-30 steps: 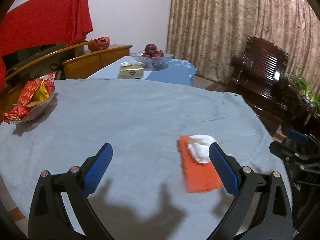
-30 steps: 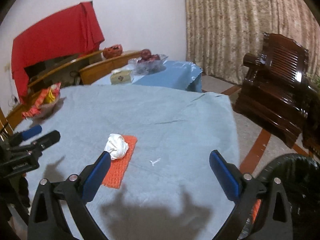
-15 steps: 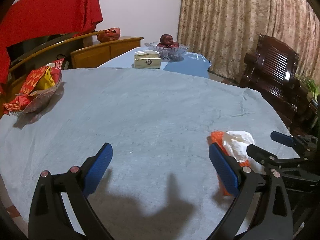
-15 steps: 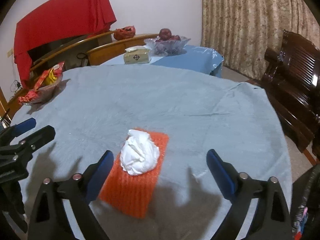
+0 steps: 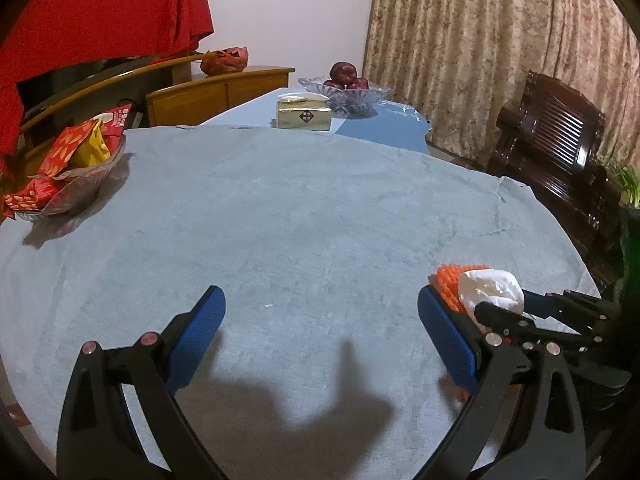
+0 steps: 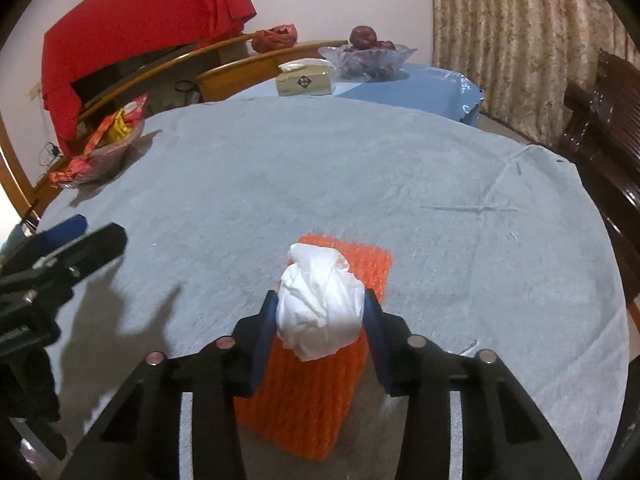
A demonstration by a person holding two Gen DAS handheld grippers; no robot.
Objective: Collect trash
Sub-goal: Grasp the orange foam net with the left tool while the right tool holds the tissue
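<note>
A crumpled white tissue (image 6: 320, 312) lies on an orange foam net (image 6: 316, 396) on the grey-blue tablecloth (image 6: 360, 184). My right gripper (image 6: 320, 300) is closing, and its blue pads press the tissue from both sides. In the left wrist view the same tissue (image 5: 490, 286) and orange net (image 5: 446, 280) sit at the right, with the right gripper (image 5: 504, 303) around the tissue. My left gripper (image 5: 318, 296) hovers open over bare cloth, nothing between its fingers. Its tips show at the left edge of the right wrist view as the left gripper (image 6: 80, 232).
A bowl of red snack packets (image 5: 72, 176) stands at the far left of the table. Beyond it are a tissue box (image 5: 304, 116) and a glass fruit bowl (image 5: 346, 88) on a blue table. A dark wooden chair (image 5: 552, 140) stands off the right edge.
My right gripper moved in over the orange net and closed from wide open onto the white tissue. The left gripper drifted left and lower, staying open.
</note>
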